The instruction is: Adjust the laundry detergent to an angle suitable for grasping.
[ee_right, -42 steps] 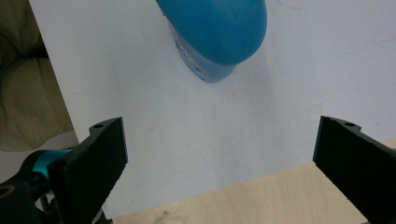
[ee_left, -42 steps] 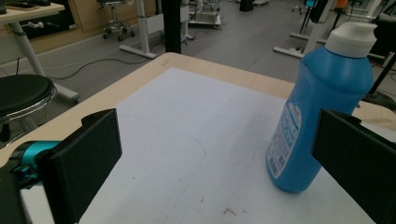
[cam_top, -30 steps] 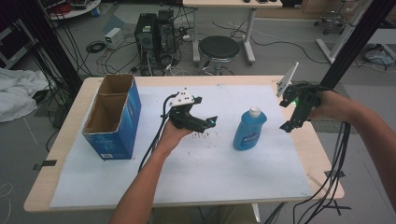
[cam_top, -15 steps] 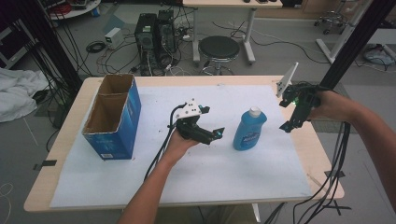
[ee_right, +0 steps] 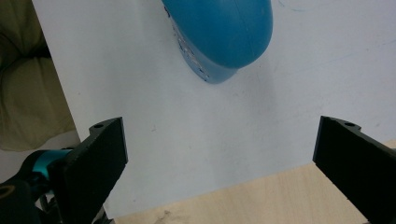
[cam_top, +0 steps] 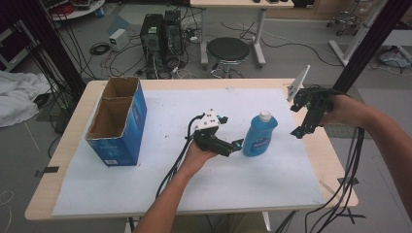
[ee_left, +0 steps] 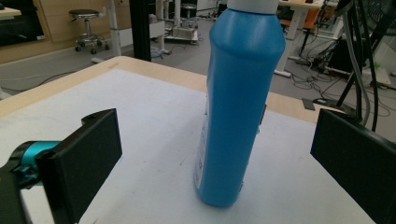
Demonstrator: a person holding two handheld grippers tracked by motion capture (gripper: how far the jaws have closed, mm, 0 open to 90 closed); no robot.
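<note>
A blue bottle (cam_top: 259, 136) with a white cap is seen standing upright on the white sheet (cam_top: 145, 194) that covers the tabletop (cam_top: 63, 145), right of the middle in the high view. The left gripper (cam_top: 237, 144) is held low just beside the bottle's left side, its jaws spread wide and nothing gripped; in the left gripper view the bottle (ee_left: 238, 107) is framed between the two black jaws, with clear gaps on both sides (no contact can be made out). The right gripper (cam_top: 297, 133) is held above the tabletop's right edge, well apart from the bottle, pointed downward, with its jaws likewise wide apart and empty; in the right gripper view the bottle's base (ee_right: 219, 35) is seen beyond the jaws. An open blue cardboard box (cam_top: 119, 121) is placed at the left of the sheet, well apart from the bottle.
</note>
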